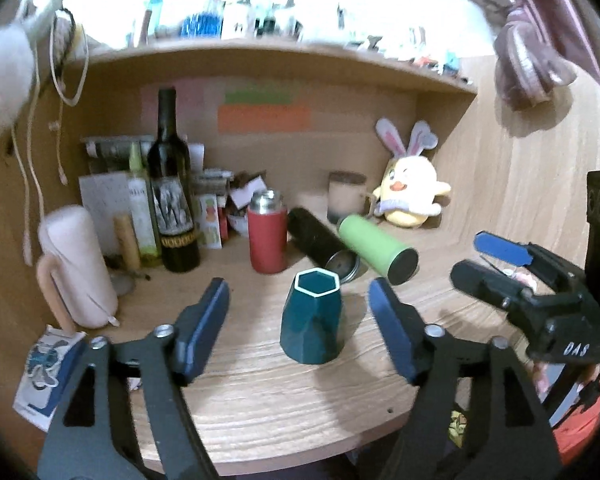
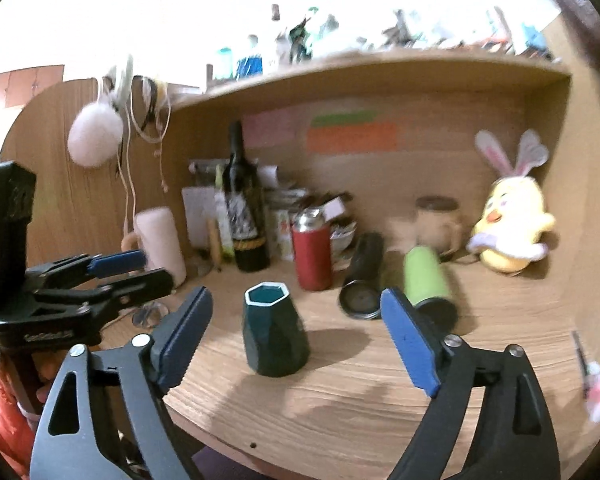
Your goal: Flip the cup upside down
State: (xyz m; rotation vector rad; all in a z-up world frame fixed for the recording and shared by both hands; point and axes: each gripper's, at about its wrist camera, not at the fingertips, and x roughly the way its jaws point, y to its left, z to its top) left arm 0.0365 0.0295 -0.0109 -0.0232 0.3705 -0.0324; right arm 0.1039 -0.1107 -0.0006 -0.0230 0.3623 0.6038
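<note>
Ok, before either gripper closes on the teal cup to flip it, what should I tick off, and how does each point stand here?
1. Teal cup upright, mouth up, so not flipped yet: ok.
2. Left gripper open, cup between its fingers in its own view: ok.
3. Right gripper open, cup nearer its left finger: ok.
4. Neither gripper touching the cup: ok, gaps show on both sides.
5. Room behind the cup: not ok. The black bottle and green bottle lie close behind it, the red bottle stands nearby.
6. Cup empty: cannot tell, its inside is dark.
</note>
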